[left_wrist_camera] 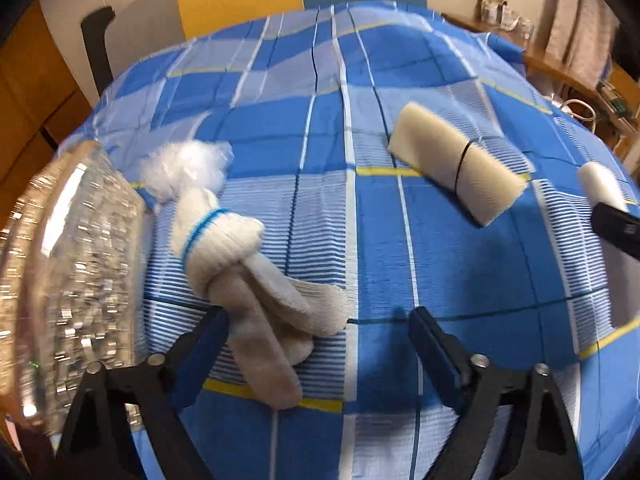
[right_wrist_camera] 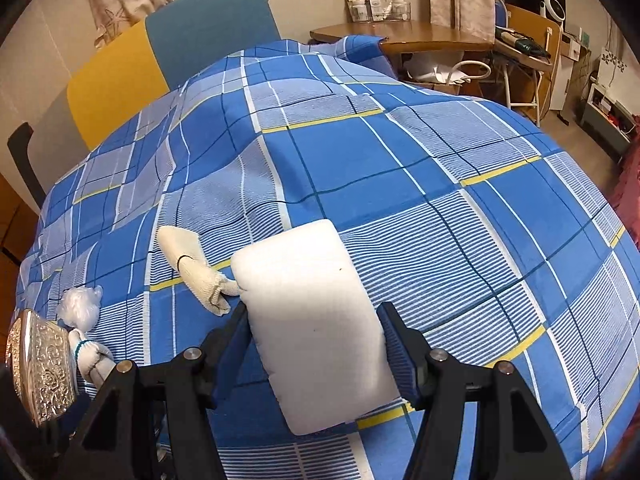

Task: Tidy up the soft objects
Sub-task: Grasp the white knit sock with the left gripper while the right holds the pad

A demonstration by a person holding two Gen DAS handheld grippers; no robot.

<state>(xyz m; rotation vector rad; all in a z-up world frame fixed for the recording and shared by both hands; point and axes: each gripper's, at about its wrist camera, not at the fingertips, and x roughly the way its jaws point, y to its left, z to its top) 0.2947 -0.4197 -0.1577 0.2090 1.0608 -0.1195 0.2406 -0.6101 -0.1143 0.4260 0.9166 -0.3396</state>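
**Sponge pinched, glove bundle waiting**

Right claw (right_wrist_camera: 316, 344) pinches a white sponge block (right_wrist_camera: 316, 320) across its short sides, both pads pressed against it, above the blue checked cloth (right_wrist_camera: 460, 168) that covers the table. Left claw (left_wrist_camera: 316, 344) stands spread and empty, its fingers either side of the loose ends of a knotted white glove bundle (left_wrist_camera: 240, 276) tied with a blue band. That bundle lies near the cloth's left edge, just beside an embossed silver bowl (left_wrist_camera: 68, 280), with a tuft of clear plastic wrap (left_wrist_camera: 188, 168) behind it. A rolled glove with a black band (left_wrist_camera: 456, 164) lies toward the middle.

Judging by this, the sponge is mid-carry, presumably bound for the bowl. Next the right claw needs to swing left over the rim and release, while the left could close on the bundle.
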